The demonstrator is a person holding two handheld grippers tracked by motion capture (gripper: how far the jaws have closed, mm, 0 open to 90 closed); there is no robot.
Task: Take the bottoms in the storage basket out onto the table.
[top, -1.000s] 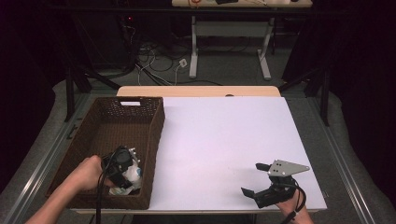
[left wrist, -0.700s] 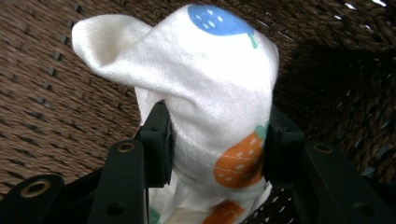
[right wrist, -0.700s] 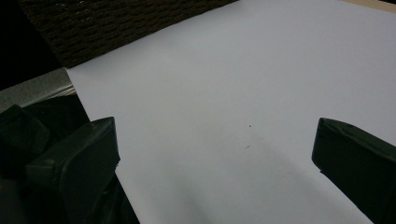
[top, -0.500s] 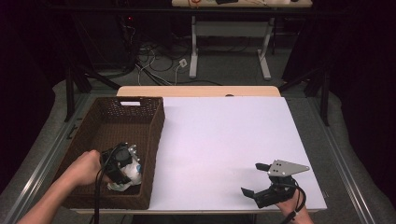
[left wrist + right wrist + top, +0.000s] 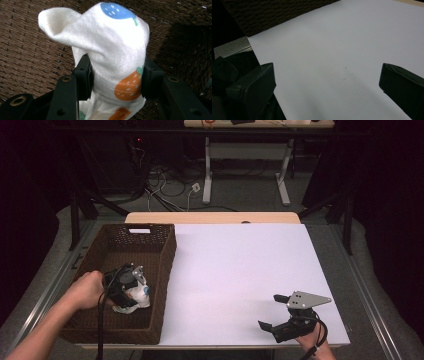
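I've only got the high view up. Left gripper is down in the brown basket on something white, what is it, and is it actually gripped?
Observer: It is a white cloth printed with fruit, a blue one near the top and orange ones lower down. The left gripper has both jaws pressed on it, bunching it between them.
Operator: Is anything else lying under it in the basket?
Observer: Around the cloth, the left gripper view shows bare brown weave, the basket floor.
Operator: And the right gripper, is it holding anything?
Observer: No. In the right gripper view the right gripper has its jaws wide apart, with the plain white table between them.
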